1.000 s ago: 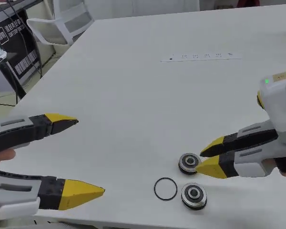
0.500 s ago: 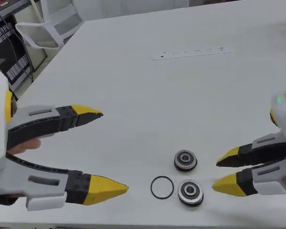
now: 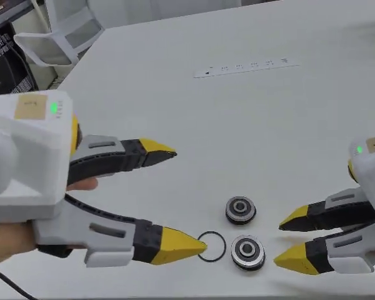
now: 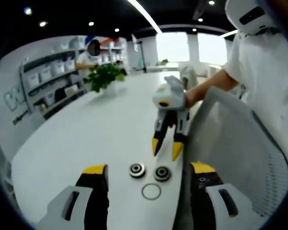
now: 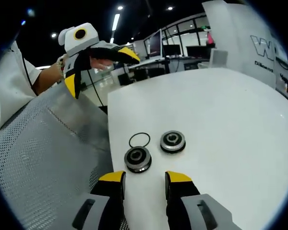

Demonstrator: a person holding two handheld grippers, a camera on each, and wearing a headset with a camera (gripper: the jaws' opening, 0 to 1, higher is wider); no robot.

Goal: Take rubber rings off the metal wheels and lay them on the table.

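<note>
The left gripper [image 3: 189, 200] and right gripper [image 3: 278, 244] hung empty, jaws apart. A thin black rubber ring [image 3: 225, 247] lay on the white table [image 3: 237, 125] beside two round metal wheels [image 3: 240, 210], its edge hidden behind the left's lower tip.

Left tool [image 3: 190, 199] nearer rubber ring [image 3: 212, 246]

On table [image 3: 269, 125], rubber ring [image 3: 213, 232] left of near wheel [image 3: 247, 251]; far wheel [image 3: 240, 210] behind.

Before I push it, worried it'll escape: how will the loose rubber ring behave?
Probably light and floppy: the rubber ring is a thin loop. Lying flat on the table, it likely won't roll, though it may buckle.
</note>
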